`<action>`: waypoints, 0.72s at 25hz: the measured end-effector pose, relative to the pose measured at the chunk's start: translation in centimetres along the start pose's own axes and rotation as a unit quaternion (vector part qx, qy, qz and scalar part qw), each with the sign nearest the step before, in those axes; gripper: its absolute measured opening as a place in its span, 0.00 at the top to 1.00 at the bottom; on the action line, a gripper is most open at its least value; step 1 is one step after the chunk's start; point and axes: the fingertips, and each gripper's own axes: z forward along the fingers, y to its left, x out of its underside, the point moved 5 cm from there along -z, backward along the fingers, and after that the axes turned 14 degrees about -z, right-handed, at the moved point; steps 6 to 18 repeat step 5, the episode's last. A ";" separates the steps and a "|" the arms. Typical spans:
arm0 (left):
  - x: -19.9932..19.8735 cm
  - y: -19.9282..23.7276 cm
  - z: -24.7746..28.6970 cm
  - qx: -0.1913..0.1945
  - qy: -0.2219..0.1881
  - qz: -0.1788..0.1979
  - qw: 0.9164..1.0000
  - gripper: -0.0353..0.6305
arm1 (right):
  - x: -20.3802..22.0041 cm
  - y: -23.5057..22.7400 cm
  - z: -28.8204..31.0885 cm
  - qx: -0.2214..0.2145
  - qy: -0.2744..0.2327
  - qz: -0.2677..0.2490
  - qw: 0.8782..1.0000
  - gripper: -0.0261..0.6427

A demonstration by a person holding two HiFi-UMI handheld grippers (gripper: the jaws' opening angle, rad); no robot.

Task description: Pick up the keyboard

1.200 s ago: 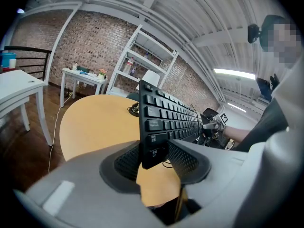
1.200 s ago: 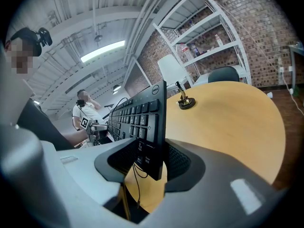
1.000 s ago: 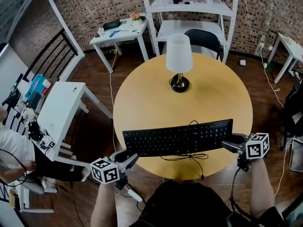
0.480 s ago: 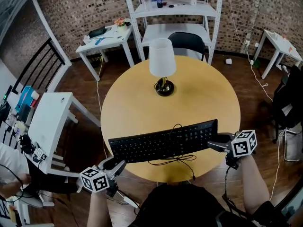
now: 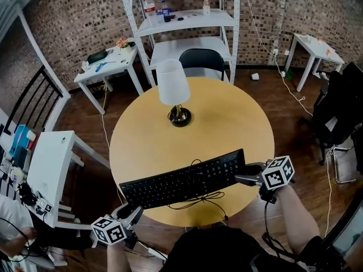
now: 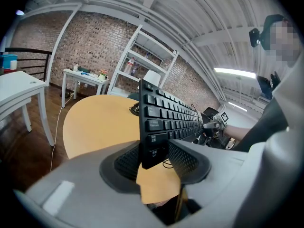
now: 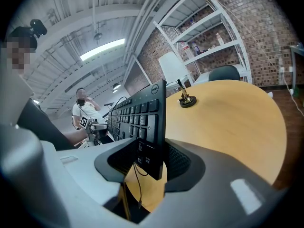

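While both grippers clamp its short ends, the keyboard [image 5: 181, 179] stretches along the near edge of the table [image 5: 227, 118], keys up and slanted, with its right end further in over the tabletop than its left. The left gripper [image 5: 132, 211] sits just off the near left edge of the table. Its jaws stand partly apart and are closed on the keyboard's left end, one of the pads [image 6: 187, 158] against the key face and the other against the underside. The right gripper [image 5: 244, 178] sits at the near right edge and grips the keyboard's right end in the same way, its jaws spread only as far as the keyboard is thick. Whether the keyboard is clear of the tabletop or resting on it, I cannot tell. Its cable [image 5: 195, 199] runs out from the back, passes beneath it and lies in loose loops on the table at the near edge. A lamp [image 5: 173, 89] with a white shade stands toward the far edge, well apart from the keyboard. Beyond the far edge are a chair [image 5: 201, 61] and a white shelf [image 5: 181, 22] against a brick wall.
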 end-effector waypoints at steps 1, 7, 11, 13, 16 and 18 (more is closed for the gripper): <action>-0.1 0.0 0.1 0.000 0.000 0.000 1.000 0.68 | 0.0 -0.1 0.0 0.000 0.001 0.000 1.000 0.70; 0.0 -0.3 0.3 -0.001 -0.001 -0.002 1.000 0.68 | 0.1 -0.4 -0.1 0.000 0.004 0.000 1.000 0.70; 0.0 -0.3 0.3 -0.001 -0.001 -0.002 1.000 0.68 | 0.1 -0.4 -0.1 0.000 0.004 0.000 1.000 0.70; 0.0 -0.3 0.3 -0.001 -0.001 -0.002 1.000 0.68 | 0.1 -0.4 -0.1 0.000 0.004 0.000 1.000 0.70; 0.0 -0.3 0.3 -0.001 -0.001 -0.002 1.000 0.68 | 0.1 -0.4 -0.1 0.000 0.004 0.000 1.000 0.70; 0.0 -0.3 0.3 -0.001 -0.001 -0.002 1.000 0.68 | 0.1 -0.4 -0.1 0.000 0.004 0.000 1.000 0.70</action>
